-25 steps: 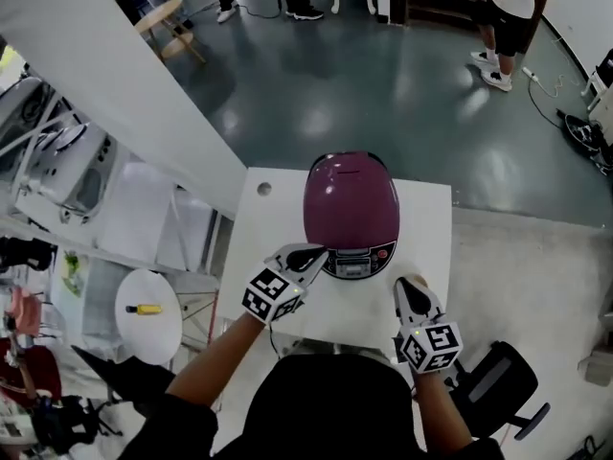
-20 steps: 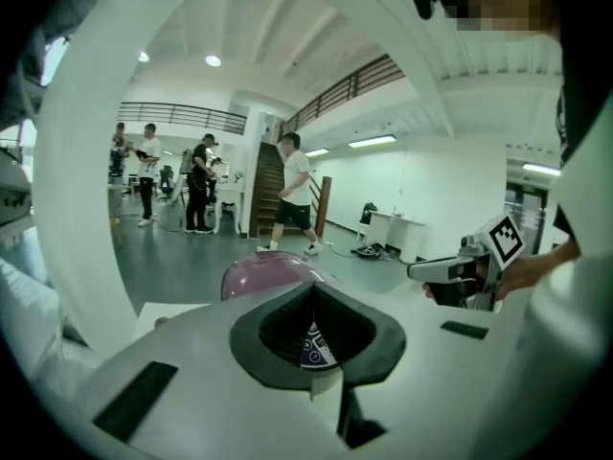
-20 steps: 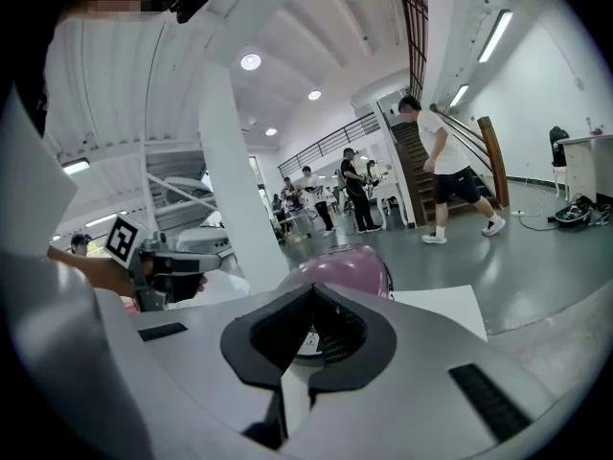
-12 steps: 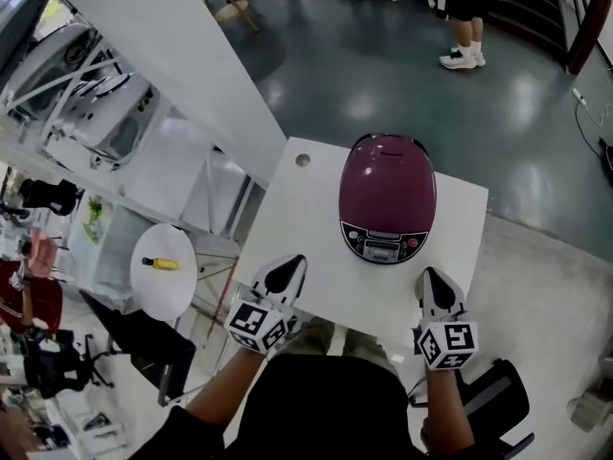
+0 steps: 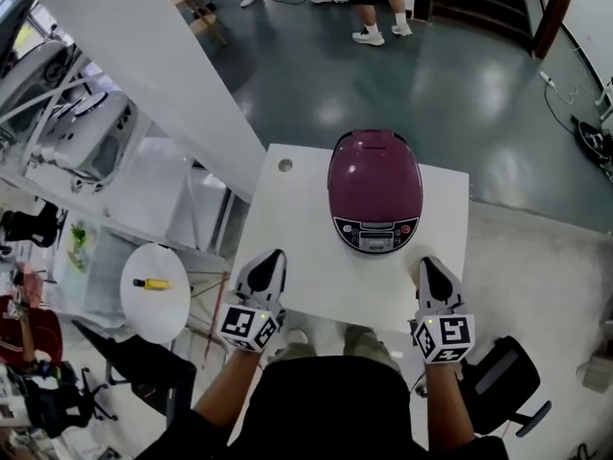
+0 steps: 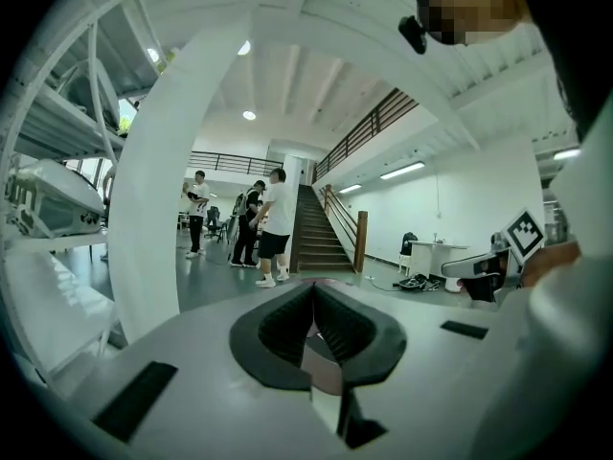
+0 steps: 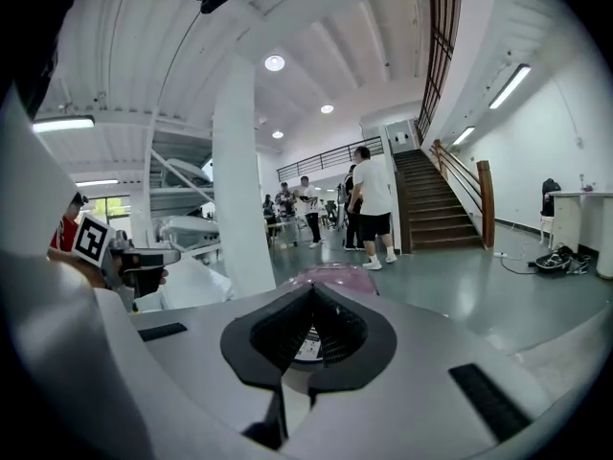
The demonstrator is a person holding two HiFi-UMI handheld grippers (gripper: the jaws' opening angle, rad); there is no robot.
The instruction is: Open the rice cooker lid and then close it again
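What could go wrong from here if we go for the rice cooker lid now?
1. The rice cooker sits free with its back at the far edge of the table; a forward poke could slide it off.
2. Left tool and right tool are both shut and empty; a closed tip aimed at the lid might press the control panel instead.
3. The lid looks down, but latching cannot be told.

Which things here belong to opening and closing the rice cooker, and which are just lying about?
For the job: purple rice cooker, lid shut, on the white table; left hand-held gripper and right hand-held gripper, both shut and empty.
Lying about: yellow object on the round side table; black chair.
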